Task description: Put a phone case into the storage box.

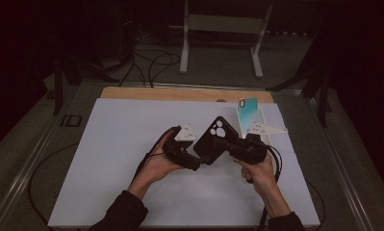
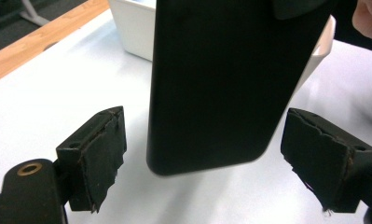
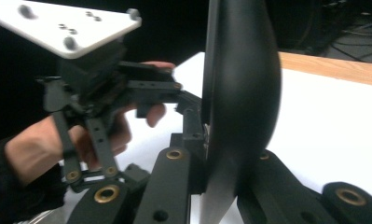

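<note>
My left claw (image 2: pixel 202 158) carries worn, rough-edged black pads (image 2: pixel 99 154). The black phone case (image 2: pixel 221 79) is smooth, matt plastic — faint sheen. The table (image 1: pixel 108 159) has a smooth white sheet over bare wood — brass-coloured rivets (image 3: pixel 106 192) on my right claw (image 3: pixel 218 177).

A black phone case (image 1: pixel 215 139) with camera holes is held up above the white table (image 1: pixel 108 159) between the left gripper (image 1: pixel 192 156) and the right gripper (image 1: pixel 223 143). Its right side is pinched by the right gripper. A blue-green phone case (image 1: pixel 249 113) is seen just behind.
</note>
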